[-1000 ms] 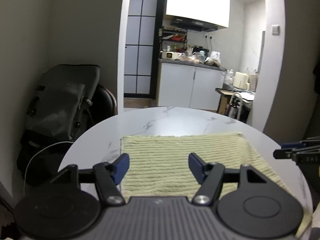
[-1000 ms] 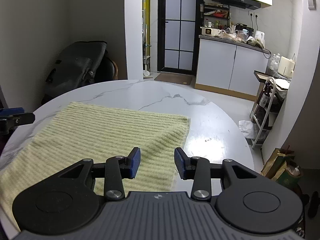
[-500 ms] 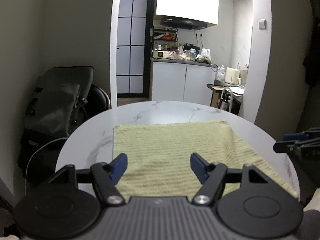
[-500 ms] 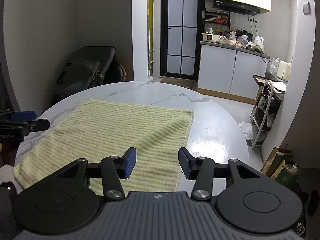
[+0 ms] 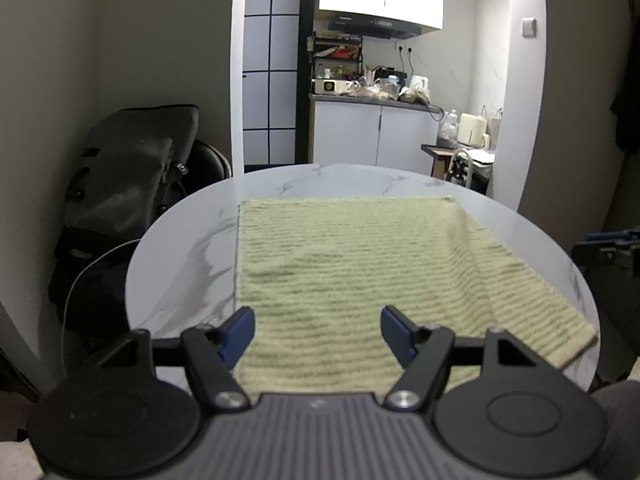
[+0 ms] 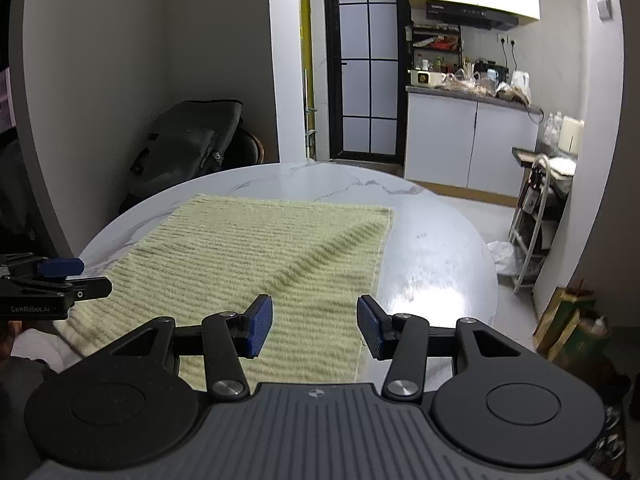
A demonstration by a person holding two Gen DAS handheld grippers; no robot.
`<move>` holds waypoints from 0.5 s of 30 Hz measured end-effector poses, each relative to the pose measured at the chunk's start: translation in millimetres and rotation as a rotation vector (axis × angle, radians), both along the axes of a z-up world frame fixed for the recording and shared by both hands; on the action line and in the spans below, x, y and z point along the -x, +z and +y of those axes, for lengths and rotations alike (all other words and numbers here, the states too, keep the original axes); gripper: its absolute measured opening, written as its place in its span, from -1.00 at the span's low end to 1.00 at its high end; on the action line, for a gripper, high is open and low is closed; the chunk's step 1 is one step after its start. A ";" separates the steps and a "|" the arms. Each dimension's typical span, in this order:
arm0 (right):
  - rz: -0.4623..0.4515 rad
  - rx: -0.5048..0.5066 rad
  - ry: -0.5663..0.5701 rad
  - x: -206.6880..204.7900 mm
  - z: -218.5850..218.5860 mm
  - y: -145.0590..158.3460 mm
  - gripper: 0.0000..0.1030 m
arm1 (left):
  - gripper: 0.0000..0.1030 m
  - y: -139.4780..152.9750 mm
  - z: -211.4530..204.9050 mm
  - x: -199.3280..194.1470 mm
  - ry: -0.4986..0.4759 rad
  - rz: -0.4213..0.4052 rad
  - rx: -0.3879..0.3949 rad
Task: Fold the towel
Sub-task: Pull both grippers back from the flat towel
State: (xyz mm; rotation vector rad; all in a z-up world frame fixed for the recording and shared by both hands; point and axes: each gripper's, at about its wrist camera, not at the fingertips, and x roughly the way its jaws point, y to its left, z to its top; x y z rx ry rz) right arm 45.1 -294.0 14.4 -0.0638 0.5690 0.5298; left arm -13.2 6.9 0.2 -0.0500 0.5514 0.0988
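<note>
A pale green ribbed towel [image 5: 360,264] lies spread flat on a round white marble table [image 5: 192,248]; it also shows in the right wrist view [image 6: 256,252]. A low ridge runs diagonally across its right part. My left gripper [image 5: 318,334] is open and empty above the towel's near left edge. My right gripper [image 6: 314,326] is open and empty above the towel's near right corner. Each gripper shows at the edge of the other's view: the right gripper [image 5: 608,246] and the left gripper [image 6: 52,280].
A dark bag on a chair [image 5: 132,184] stands left of the table with a white cable. A kitchen counter [image 5: 372,136] and a wire rack [image 6: 536,216] are behind. Paper bags [image 6: 572,324] sit on the floor at the right.
Both grippers have pulled back and risen from the towel, so more of the table shows. The right jaws have opened wider. The towel has not moved.
</note>
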 end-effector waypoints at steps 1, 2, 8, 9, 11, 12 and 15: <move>0.000 -0.007 -0.001 1.8 -2.0 -1.7 0.00 | 0.41 1.0 0.0 1.9 -0.003 -0.002 -0.002; -0.004 -0.008 -0.001 3.9 -2.7 -3.0 0.00 | 0.41 2.6 -0.4 5.0 -0.005 -0.006 -0.004; -0.027 0.014 -0.012 16.7 -4.3 -12.1 0.00 | 0.40 2.3 3.1 26.7 0.071 -0.039 0.039; -0.030 0.014 -0.014 19.1 -6.1 -14.8 0.00 | 0.39 1.1 4.6 31.0 0.086 -0.041 0.053; -0.028 0.012 -0.016 20.8 -7.2 -17.0 0.00 | 0.38 -0.5 5.7 38.4 0.083 -0.045 0.056; -0.025 0.012 -0.014 21.9 -8.7 -19.9 0.00 | 0.38 -0.8 5.2 41.5 0.080 -0.047 0.043; -0.030 0.023 -0.007 25.4 -11.1 -23.5 0.00 | 0.38 -0.7 5.5 53.1 0.082 -0.056 -0.001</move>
